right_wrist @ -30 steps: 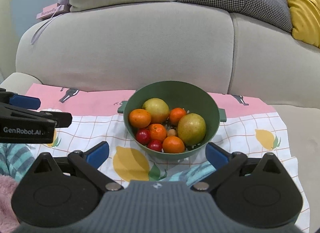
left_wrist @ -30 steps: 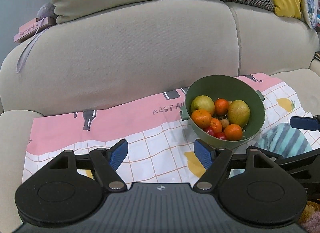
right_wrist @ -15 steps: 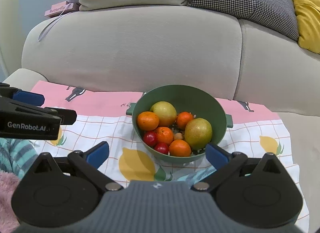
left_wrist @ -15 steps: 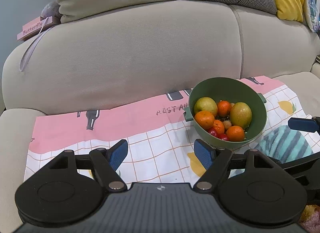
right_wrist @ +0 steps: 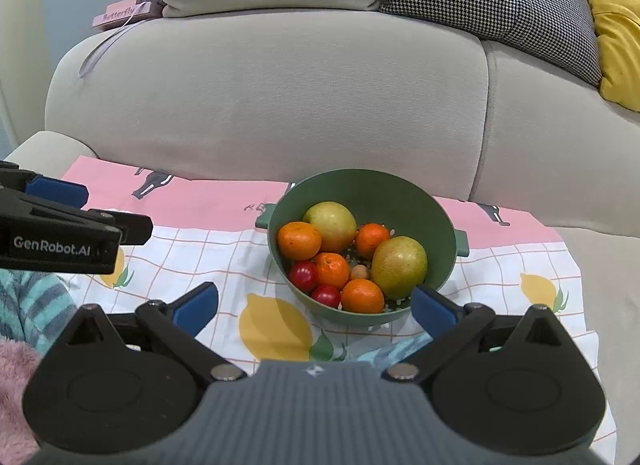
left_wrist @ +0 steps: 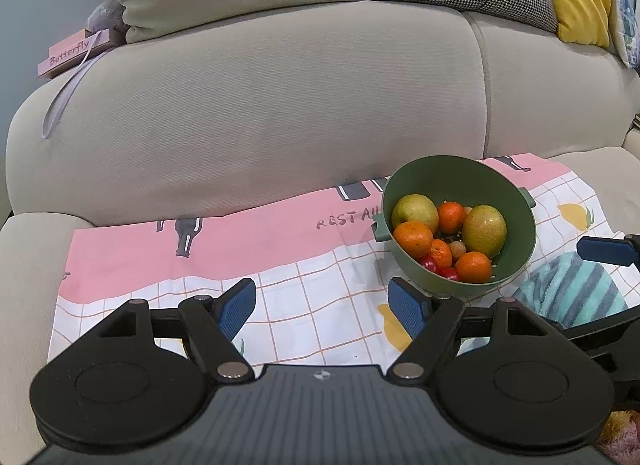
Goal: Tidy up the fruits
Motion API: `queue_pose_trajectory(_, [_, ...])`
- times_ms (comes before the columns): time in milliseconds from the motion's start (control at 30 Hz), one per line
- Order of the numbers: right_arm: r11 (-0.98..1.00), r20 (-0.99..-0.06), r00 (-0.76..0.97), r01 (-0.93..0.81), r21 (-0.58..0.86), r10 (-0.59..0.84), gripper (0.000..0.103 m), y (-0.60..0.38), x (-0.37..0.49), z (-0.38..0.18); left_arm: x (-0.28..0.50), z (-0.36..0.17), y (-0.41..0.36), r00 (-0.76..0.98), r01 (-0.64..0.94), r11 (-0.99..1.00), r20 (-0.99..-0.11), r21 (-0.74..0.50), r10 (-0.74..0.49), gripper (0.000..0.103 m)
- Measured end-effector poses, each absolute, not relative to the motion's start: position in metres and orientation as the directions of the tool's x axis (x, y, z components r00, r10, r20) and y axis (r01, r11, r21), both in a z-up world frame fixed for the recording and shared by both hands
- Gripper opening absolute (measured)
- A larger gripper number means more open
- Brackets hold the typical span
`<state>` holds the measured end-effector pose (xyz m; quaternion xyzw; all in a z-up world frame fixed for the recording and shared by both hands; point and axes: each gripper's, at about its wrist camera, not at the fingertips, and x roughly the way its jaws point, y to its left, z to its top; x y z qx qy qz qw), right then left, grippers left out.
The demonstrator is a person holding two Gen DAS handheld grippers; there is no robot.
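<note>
Gaping wide, both empty: left claw (left_wrist: 322,307), right claw (right_wrist: 314,307).

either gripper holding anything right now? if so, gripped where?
Nothing is held. The left gripper and the right gripper are both open with nothing between their pads, short of the green bowl of fruit on the cloth.

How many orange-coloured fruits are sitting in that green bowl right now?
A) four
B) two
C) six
A: the right wrist view shows four orange fruits in the bowl, one at the left, one at the back, one in the middle and one at the front, among two yellow-green fruits and two small red ones.
</note>
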<state>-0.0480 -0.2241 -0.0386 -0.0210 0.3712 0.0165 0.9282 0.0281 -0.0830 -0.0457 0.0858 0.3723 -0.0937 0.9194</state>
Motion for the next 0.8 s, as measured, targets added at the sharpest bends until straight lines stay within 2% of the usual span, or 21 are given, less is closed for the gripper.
queue_pose_trajectory(800, [0.999,-0.695,0.719,-0.028,-0.019,0.007,0.099,-0.2249,-0.0493,-0.0405,0.0249,-0.0435,-0.0832,0.711,0.228,0.969,-0.695,0.090,-0.103,0.088])
